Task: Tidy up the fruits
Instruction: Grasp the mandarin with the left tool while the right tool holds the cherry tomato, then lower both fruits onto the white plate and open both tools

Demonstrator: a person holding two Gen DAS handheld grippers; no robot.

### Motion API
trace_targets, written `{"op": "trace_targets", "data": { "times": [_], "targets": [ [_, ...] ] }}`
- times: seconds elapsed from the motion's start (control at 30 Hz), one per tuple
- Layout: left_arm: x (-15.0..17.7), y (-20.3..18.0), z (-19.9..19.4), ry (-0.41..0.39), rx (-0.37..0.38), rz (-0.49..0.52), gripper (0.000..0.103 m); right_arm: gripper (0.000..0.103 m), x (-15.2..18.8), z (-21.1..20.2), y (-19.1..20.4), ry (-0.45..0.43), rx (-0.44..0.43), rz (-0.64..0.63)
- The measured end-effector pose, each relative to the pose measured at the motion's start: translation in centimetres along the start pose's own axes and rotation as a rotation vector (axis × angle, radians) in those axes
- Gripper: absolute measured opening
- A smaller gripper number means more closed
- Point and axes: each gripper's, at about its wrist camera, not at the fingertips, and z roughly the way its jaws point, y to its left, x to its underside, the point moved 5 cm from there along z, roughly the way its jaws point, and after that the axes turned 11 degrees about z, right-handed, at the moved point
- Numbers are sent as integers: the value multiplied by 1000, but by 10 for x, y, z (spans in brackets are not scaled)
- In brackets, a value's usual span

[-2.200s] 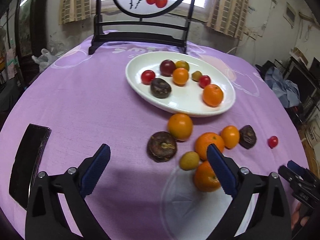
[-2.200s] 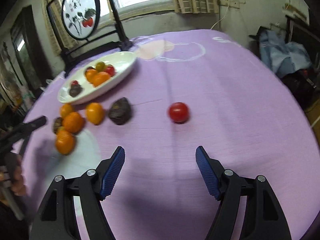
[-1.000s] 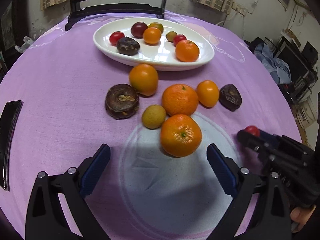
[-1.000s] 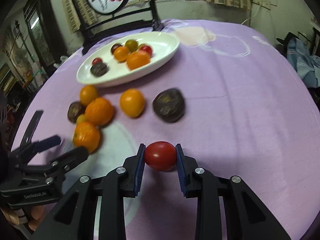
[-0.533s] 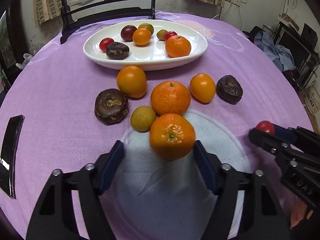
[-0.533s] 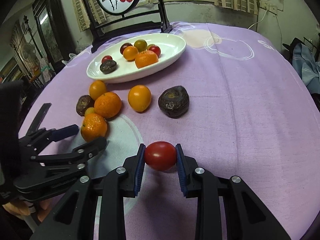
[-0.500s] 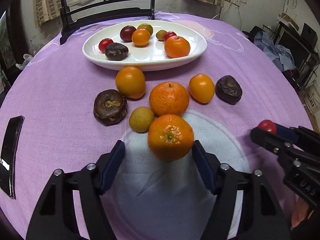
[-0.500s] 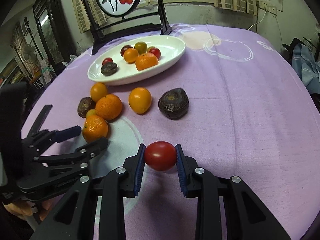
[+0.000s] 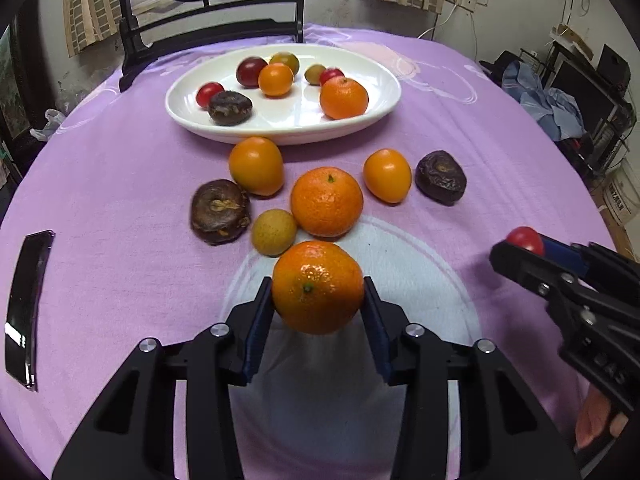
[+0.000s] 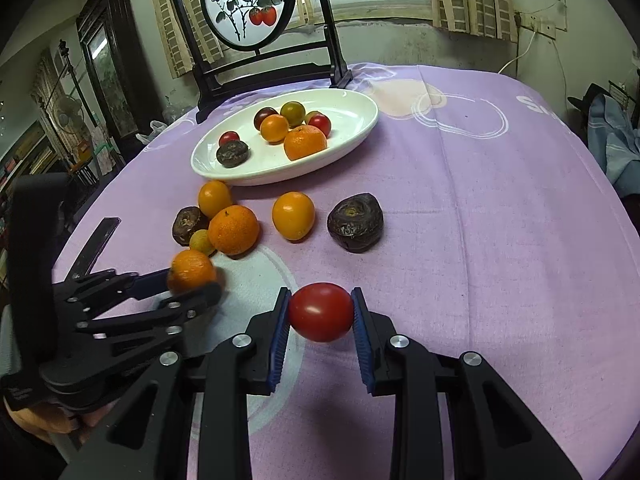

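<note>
While the left claw [image 9: 318, 292] pinches a mandarin [image 9: 318, 286] between its blue pads, jaws having just been closing onto it, the right claw [image 10: 321, 314] is pressed tight on a red cherry tomato [image 10: 321, 312]; both fruits sit low over the cloth, neither yet carried to the dish. Just beyond the held mandarin, loose fruit lies on the worktop: a small yellow-green fruit [image 9: 274, 232], a second mandarin [image 9: 327, 201], two smooth orange fruits [image 9: 256, 165] [image 9: 387, 175], and two dark wrinkled fruits [image 9: 220, 211] [image 9: 441, 176]. Farther back, the white oval dish [image 9: 384, 100] already holds eight or so pieces: a mandarin, small tomatoes, a dark wrinkled one. Judgement: roughly half done; two in hand to deliver, six left lying loose. Worktop [image 10: 500, 220] is round, covered in a purple cloth printed with pale rings and a whitish disc under the claws. A dark phone-like slab [image 9: 26, 308] lies at the left edge. Behind the dish stands a black-framed round screen painted with red fruit [image 10: 248, 4]; curtained window beyond, dark cabinet left, blue cloth heaped at right.
</note>
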Motion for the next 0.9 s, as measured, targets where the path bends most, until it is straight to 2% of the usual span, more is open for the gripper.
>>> {"op": "trace_targets", "data": {
  "times": [0.23,0.47,0.6,0.77,0.9],
  "targets": [
    [-3,21,-39,-74,6,-20,42,30,1,-2,12,-23,-27,-34],
    [-44,46,-50,-122,19,-21,42,30,-20,-13,28,-63,-66,-22],
    [-75,64,-42,-131,11,-47,42,30,-51,-6,48,-79,-73,-81],
    [-114,87,-13,-124,0,-76,42,30,-85,33,70,-60,-54,-139],
    [-130,99,24,-72,-32,-83,42,30,-96,68,85,-40,-39,-173]
  ]
}}
